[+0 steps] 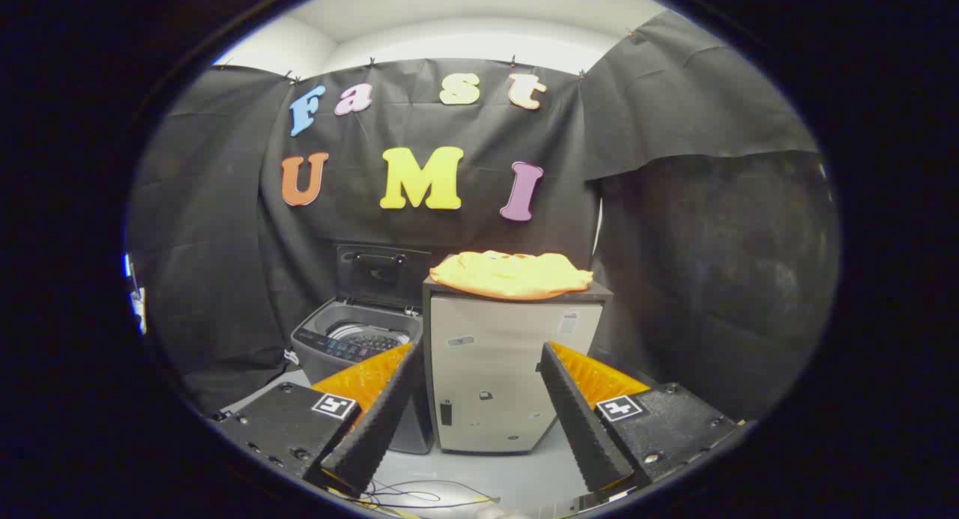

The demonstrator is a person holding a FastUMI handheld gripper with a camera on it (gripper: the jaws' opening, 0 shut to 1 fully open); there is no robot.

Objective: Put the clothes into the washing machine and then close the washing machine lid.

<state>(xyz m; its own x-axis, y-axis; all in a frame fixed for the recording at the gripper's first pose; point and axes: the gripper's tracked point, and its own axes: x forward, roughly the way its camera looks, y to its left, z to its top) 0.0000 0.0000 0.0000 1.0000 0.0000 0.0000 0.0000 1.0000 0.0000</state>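
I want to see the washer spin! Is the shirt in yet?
Not yet. The washing machine lid already stands open. The gripper is open and holds nothing, well short of the yellow clothes lying on the small cabinet beside the washer. Grabbing them, dropping them in and closing the lid are all left.

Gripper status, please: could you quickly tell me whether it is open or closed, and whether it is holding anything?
Gripper: open, fingers spread wide, holding nothing; the yellow garment lies well beyond them on the small cabinet.
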